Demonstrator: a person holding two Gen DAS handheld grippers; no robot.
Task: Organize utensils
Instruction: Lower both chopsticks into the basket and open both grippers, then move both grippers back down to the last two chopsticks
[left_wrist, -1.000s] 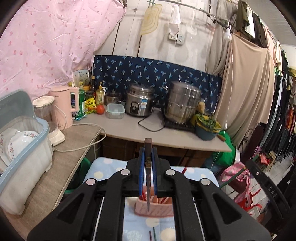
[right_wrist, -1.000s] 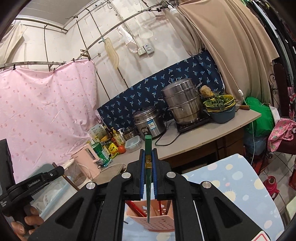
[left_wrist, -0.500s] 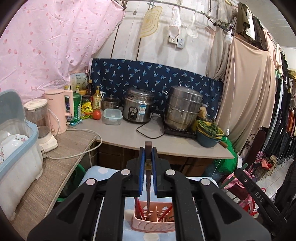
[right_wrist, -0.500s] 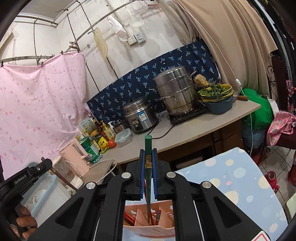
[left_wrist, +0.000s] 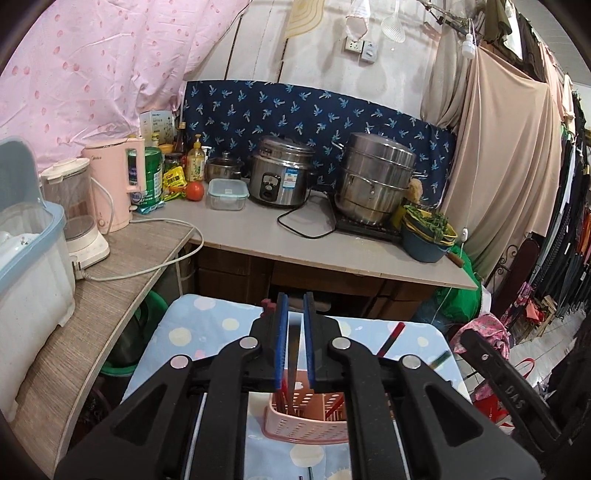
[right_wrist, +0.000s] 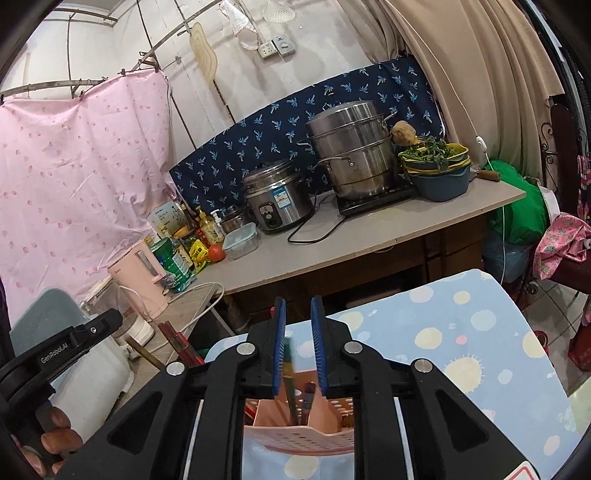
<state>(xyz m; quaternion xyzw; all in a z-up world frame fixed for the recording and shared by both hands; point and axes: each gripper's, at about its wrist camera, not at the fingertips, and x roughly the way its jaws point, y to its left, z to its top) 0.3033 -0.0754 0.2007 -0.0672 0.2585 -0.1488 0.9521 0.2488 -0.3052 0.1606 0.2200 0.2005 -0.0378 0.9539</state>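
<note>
Hovering over a perforated pink plastic caddy (right_wrist: 295, 437) (slim chopsticks (right_wrist: 290, 373) inside), both tools gape.

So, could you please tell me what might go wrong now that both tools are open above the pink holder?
1. The green chopstick is blurred between the right tool pads, apparently mid-drop; it could bounce out of the pink holder.
2. The dark chopstick sits close to the left tool pads, so pulling away might snag it.
3. Chopsticks already lean in the light holder; a nudge could tip it.

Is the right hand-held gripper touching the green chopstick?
Cannot tell: in the right wrist view the green chopstick, blurred, sits beside the left pad of the open right hand-held gripper.
</note>
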